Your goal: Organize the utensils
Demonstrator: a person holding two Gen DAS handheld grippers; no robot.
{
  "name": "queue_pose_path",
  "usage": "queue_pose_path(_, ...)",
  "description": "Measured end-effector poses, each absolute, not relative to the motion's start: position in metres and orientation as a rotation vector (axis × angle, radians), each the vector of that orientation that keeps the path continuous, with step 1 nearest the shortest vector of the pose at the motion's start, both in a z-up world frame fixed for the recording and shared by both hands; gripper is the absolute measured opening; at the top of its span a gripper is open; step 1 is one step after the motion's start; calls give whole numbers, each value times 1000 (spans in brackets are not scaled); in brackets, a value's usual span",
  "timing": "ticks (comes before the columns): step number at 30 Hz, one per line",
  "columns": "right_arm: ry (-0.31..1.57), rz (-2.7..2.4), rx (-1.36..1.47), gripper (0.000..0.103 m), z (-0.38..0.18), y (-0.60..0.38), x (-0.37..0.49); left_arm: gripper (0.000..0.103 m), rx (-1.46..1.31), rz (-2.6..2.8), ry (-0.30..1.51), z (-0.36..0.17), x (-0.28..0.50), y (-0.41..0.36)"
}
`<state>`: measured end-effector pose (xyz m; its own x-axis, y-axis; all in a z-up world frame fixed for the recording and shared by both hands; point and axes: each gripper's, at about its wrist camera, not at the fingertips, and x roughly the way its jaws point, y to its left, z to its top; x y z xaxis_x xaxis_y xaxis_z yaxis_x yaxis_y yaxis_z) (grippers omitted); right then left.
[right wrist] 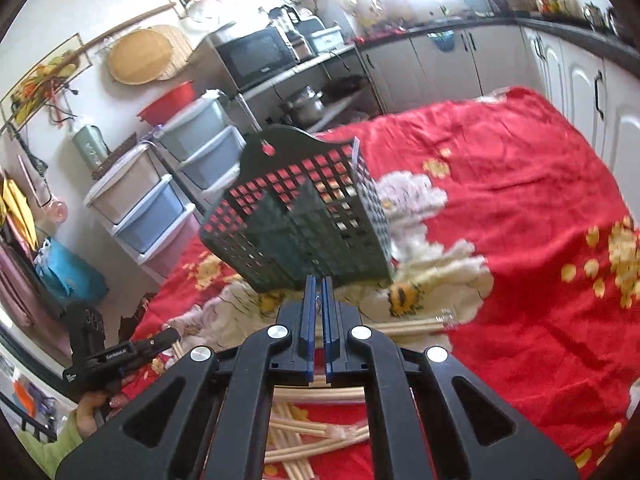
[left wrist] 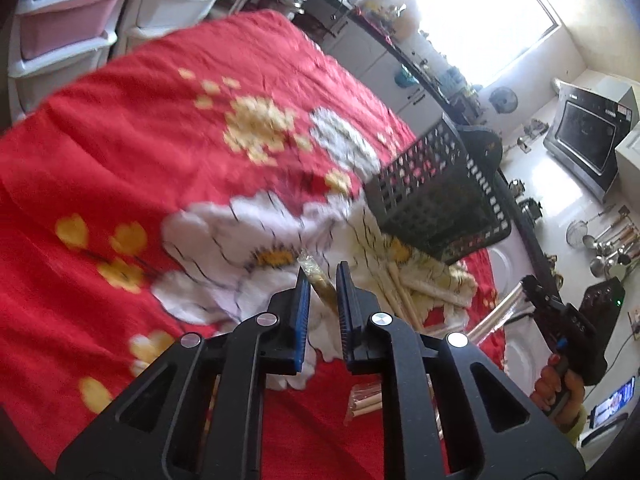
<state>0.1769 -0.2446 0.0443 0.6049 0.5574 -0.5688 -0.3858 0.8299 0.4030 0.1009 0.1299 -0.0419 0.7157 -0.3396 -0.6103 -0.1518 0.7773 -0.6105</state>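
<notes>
Right wrist view: black lattice utensil basket (right wrist: 304, 216) tilted above the red floral cloth (right wrist: 520, 200).
Right gripper (right wrist: 319, 292) is pinched on the basket's lower edge. Left gripper (left wrist: 322, 280), nearly closed, clasps a wrapped chopstick bundle (left wrist: 318, 280) below the basket; loose chopsticks (right wrist: 304, 432) lie beneath it.

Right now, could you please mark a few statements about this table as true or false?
1. The cloth is blue. False: it is red with flowers.
2. The basket is tilted. True.
3. The left gripper has a wrapped packet between its pads. True.
4. The right gripper is wide open. False: its jaws are nearly together.
5. Loose chopsticks lie on the cloth. True.
</notes>
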Motion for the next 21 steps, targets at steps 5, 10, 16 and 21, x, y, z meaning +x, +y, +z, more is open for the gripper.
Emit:
queue_pose_path(5,678,572,229,3,68,-239,171,7,-660,-97,721,-18,102,141)
queue_pose_path(10,624,595,219,3,90,-238,165,6,-625,-96,668,5,106,146)
queue_pose_path(16,571,606,195,3,111,-236,159,4,-576,-133,606,37,112,136)
queue_pose_path(21,541,612,184,3,123,-235,155,3,-532,-189,571,60,118,118)
